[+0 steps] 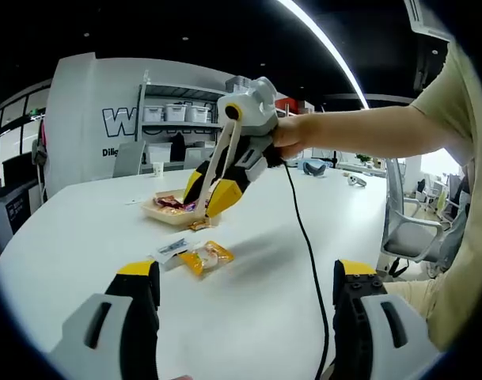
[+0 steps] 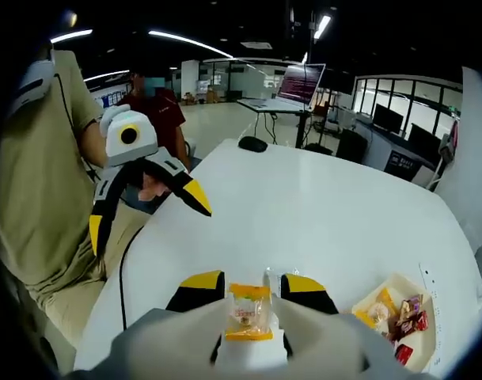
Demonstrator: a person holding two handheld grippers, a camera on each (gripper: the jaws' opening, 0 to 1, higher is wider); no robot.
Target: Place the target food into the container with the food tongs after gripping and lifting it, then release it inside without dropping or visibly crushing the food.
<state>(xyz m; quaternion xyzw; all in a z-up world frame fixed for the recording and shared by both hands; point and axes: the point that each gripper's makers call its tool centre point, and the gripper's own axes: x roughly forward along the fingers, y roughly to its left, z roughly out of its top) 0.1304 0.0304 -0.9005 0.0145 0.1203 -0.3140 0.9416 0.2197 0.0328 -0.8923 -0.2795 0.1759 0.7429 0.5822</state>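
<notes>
In the left gripper view, the left gripper point(image 1: 239, 297) stood nearest the camera, its two yellow-tipped jaws spread wide apart with nothing between them, hovering over the white table point(image 1: 82, 245). Just beyond them lay a small yellow-wrapped snack point(image 1: 206, 256) beside a white packet point(image 1: 169, 252), both flat on the table. Farther on sat the shallow cream tray point(image 1: 157, 211) holding several wrapped sweets. The right gripper point(image 1: 211, 190), held in a person's hand point(image 1: 290, 134), hung directly above the tray's near edge, its jaws pointing down toward it; whatever it held could not be made out from this side.

In the right gripper view, the right gripper's jaws point(image 2: 252, 286) were nearest, drawn in close on a small clear-and-orange snack packet point(image 2: 248, 313), which stood upright between them, its long axis running along the jaws. The packet looked pinched lightly, with no visible crushing. The cream tray point(image 2: 430, 352) lay to the lower right of the held packet in this view, close by and off to that side, already carrying red and orange sweets. The left gripper point(image 2: 149, 206) appeared at the left, jaws splayed open, well apart from the tray, with the person's tan shirt point(image 2: 35, 174) behind it.

The right gripper was plainly the nearer to the tray, so the coming move would likely be a short shift over the tray and down before the jaws let go.
</notes>
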